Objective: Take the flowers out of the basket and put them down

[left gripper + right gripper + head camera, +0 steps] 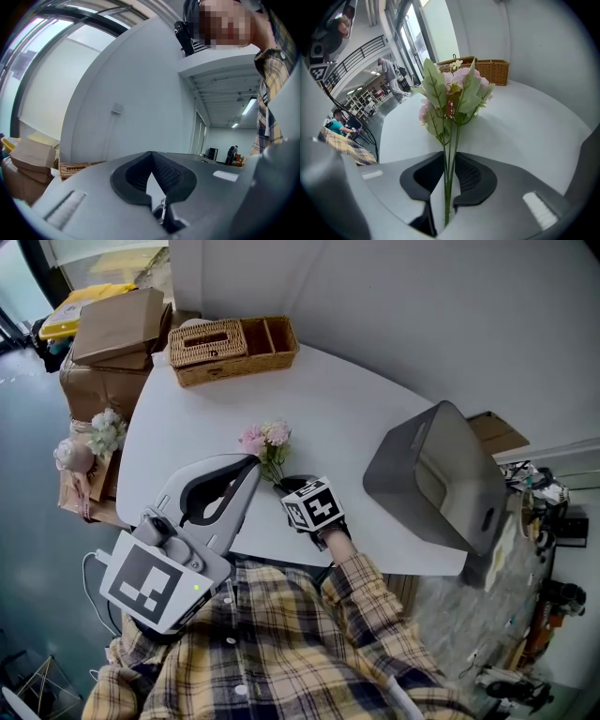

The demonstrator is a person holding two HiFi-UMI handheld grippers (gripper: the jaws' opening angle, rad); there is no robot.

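Left gripper [251,463] is clenched on nothing, held level over the table [375,399] edge at 7 o'clock. My read: it's parked clear because this is a 1-hand job.

Flowers [266,439] are out of the basket, with the blooms down on the tabletop just off centre. The stems run back toward 5 o'clock into the right gripper [286,486].

That gripper is pitched down at the table with its jaws slack. The stems sit between the pads, but a gap shows beside them, so there's no pinch. I take this as the let-go of the put-down. The table looks to be carrying the bunch, though I can't confirm the stem ends are down.

Basket [239,368] is at 11 o'clock, well apart from the flowers. A slotted woven lid [206,341] covers its left section, and the 2 open compartments on the right look empty.

Grey bin [436,474] is at 3 o'clock, tipped, and I can't see inside it.
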